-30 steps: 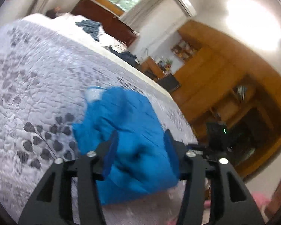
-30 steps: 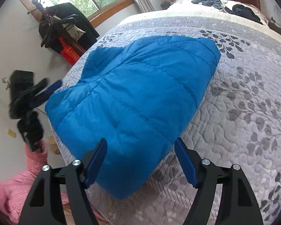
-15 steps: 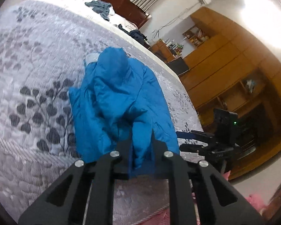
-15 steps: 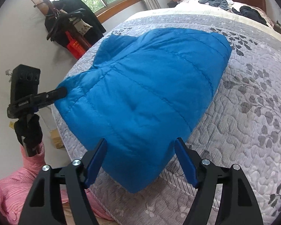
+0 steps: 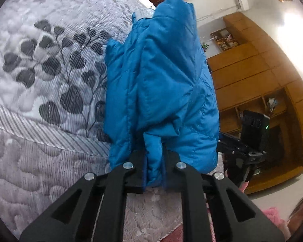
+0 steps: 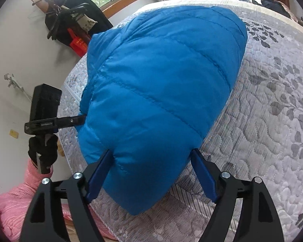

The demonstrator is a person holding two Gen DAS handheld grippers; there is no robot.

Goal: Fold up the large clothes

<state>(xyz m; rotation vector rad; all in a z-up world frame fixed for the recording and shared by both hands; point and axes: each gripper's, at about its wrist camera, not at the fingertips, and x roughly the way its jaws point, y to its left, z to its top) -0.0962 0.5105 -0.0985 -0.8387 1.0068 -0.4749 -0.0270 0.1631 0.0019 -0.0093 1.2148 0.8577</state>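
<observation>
While a blue puffer jacket [image 6: 161, 80] is lying bunched on the near corner of a bed, over a grey leaf-patterned quilt [image 6: 272, 111], the fold is looking only partly done. The left gripper [image 5: 153, 161] is pinching a fold of the jacket's near edge between its closed fingers, with padded fabric rising ahead of it and a pale label [image 5: 144, 13] showing at the far end. The right gripper [image 6: 151, 173] is sitting wide open, its blue fingers straddling the jacket's bulging lower end without squeezing it. Judging from the loose, rounded heap, the jacket is doubled over but not flattened; squaring and pressing it into a neat bundle appears to remain.
</observation>
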